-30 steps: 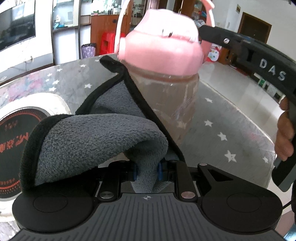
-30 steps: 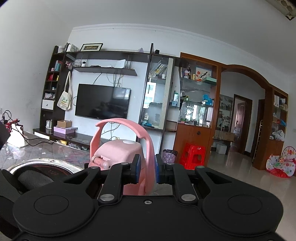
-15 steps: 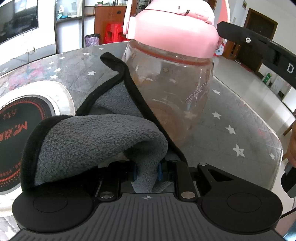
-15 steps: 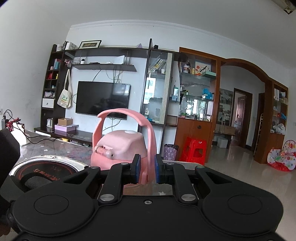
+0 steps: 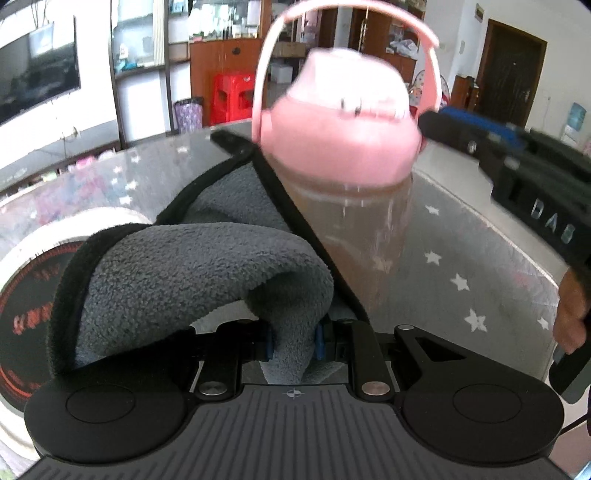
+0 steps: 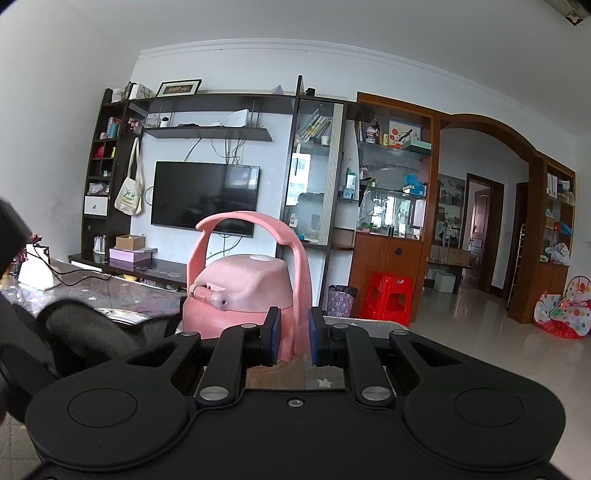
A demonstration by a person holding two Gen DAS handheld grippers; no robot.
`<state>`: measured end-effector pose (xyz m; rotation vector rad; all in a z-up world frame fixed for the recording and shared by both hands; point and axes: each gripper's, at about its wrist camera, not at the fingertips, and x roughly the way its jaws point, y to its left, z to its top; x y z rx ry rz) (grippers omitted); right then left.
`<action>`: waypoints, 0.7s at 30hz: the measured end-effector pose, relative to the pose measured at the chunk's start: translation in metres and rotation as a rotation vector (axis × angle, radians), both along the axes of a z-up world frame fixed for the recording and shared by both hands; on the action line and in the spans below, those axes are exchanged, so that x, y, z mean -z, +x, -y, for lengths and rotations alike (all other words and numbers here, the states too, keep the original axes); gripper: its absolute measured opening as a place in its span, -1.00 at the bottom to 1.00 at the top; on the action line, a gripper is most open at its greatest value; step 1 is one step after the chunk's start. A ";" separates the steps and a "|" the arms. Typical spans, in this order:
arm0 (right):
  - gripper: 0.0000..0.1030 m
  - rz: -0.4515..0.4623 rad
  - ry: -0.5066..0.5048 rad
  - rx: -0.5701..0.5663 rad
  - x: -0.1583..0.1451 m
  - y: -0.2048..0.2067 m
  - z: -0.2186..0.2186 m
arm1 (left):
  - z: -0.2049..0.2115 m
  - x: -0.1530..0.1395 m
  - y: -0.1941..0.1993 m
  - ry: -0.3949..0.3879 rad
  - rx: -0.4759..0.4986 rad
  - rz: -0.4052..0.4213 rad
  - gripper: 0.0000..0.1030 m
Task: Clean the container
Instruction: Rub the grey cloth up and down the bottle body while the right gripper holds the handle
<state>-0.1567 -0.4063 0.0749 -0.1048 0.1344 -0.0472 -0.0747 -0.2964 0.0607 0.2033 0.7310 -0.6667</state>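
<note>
A clear bottle (image 5: pixel 354 236) with a pink lid (image 5: pixel 343 133) and pink loop handle (image 5: pixel 351 22) stands on the star-patterned table. My left gripper (image 5: pixel 293 343) is shut on a grey cloth with black edging (image 5: pixel 192 266), which lies against the bottle's left side. My right gripper (image 6: pixel 293 336) is shut on the base of the pink handle (image 6: pixel 301 291), beside the lid (image 6: pixel 240 288). The right gripper's body also shows in the left wrist view (image 5: pixel 517 173), blurred, to the right of the lid.
A round induction cooktop with red print (image 5: pixel 26 306) is set in the table (image 5: pixel 461 258) at the left. The table edge runs along the right. A TV wall unit (image 6: pixel 207 195), a red stool (image 6: pixel 388 299) and a bin (image 6: pixel 341 301) stand beyond.
The bottle has dropped lower in the left wrist view and tilted, so its lid top and handle now show. The cloth stays against its left side. Both grips are unchanged.
</note>
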 end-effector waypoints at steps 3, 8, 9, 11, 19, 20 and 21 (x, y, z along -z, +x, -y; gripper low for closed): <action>-0.68 0.000 0.001 -0.002 0.000 0.001 0.000 | 0.001 -0.012 0.002 -0.006 -0.002 0.034 -0.60; -0.68 0.002 0.001 -0.001 0.001 0.000 0.000 | 0.003 -0.018 0.009 -0.009 -0.011 0.051 -0.60; -0.68 0.001 0.002 -0.002 0.002 0.000 0.000 | 0.003 -0.017 0.011 -0.009 -0.016 0.050 -0.60; -0.68 0.000 0.001 -0.002 0.002 0.000 0.000 | 0.003 -0.015 0.015 -0.009 -0.022 0.045 -0.60; -0.68 -0.005 -0.003 -0.007 0.001 0.004 0.009 | 0.005 0.002 0.023 0.016 -0.032 0.016 -0.60; -0.68 -0.005 -0.002 -0.007 0.001 0.005 0.010 | 0.005 0.004 0.023 0.019 -0.031 0.014 -0.60; -0.68 -0.005 -0.002 -0.006 0.002 0.005 0.010 | 0.006 0.006 0.023 0.022 -0.031 0.012 -0.60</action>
